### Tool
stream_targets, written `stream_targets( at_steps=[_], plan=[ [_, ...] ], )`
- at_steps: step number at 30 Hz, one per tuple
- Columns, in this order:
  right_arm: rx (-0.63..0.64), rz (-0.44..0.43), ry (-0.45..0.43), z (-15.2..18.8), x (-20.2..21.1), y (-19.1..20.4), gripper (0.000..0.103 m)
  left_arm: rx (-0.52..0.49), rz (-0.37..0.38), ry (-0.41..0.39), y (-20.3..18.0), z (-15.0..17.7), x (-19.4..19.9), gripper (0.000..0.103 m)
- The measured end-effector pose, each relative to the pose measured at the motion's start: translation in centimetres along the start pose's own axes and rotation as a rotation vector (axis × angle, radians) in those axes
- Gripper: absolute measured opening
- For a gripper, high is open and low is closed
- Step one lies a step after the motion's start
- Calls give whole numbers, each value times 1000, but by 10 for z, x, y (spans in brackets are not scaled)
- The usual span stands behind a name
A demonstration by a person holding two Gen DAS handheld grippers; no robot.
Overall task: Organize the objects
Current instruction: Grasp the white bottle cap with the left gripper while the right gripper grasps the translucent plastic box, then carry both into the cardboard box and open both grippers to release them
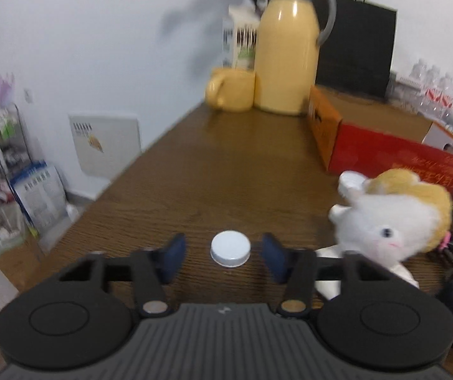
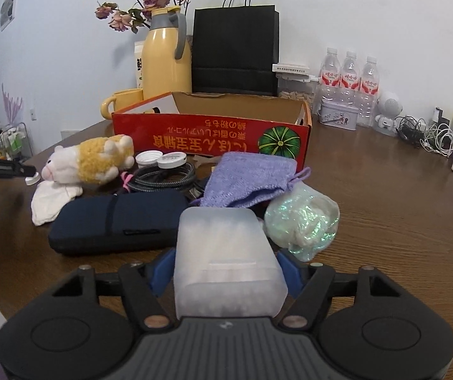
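Observation:
My left gripper [image 1: 223, 258] is open, its blue pads on either side of a small white bottle cap [image 1: 230, 249] that lies on the brown table [image 1: 220, 171]. A white and tan plush toy [image 1: 394, 218] lies just to its right. My right gripper [image 2: 226, 270] is shut on a frosted translucent plastic box [image 2: 226, 259] held above the table. Ahead of it lie a dark blue case [image 2: 115, 218], a purple knit pouch [image 2: 252, 180], an iridescent bag [image 2: 302, 221], the plush toy [image 2: 90, 158], coiled cable [image 2: 163, 179] and an open red cardboard box [image 2: 210, 133].
A yellow thermos [image 1: 285, 53], yellow mug [image 1: 231, 88] and black paper bag [image 1: 356, 47] stand at the far end. Water bottles [image 2: 350, 88], a tin [image 2: 337, 115], chargers and cords [image 2: 429, 134] sit at the back right. The table's left edge drops to a cluttered floor shelf [image 1: 1, 158].

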State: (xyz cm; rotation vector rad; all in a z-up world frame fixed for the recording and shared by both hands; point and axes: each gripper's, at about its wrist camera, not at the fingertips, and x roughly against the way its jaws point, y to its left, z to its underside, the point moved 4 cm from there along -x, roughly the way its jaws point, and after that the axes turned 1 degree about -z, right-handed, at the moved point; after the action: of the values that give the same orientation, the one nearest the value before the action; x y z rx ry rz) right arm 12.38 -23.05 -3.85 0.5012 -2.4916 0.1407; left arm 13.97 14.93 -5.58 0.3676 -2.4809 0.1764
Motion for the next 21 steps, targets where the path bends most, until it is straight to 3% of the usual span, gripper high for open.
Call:
stream_targets(
  at_steps=[1,5,10,16,21],
  plan=[
    [-4,2,0,0,0,0,68,-22,-1,-18,0,-1,-1,29],
    [-14,7,-8,-1,7,2,68,-38,58,-20,-2,2,5,28],
    [-5,14,-47,-7,25,4,68,-39,106,-97,-12,-11,34,28],
    [45,9,-149,-38,46,7,68,-90,211,-216,-53,-59,62,28],
    [97,0,-219,-94,23,11,68,-145,292,-267,-114,-110,59,29]
  ],
)
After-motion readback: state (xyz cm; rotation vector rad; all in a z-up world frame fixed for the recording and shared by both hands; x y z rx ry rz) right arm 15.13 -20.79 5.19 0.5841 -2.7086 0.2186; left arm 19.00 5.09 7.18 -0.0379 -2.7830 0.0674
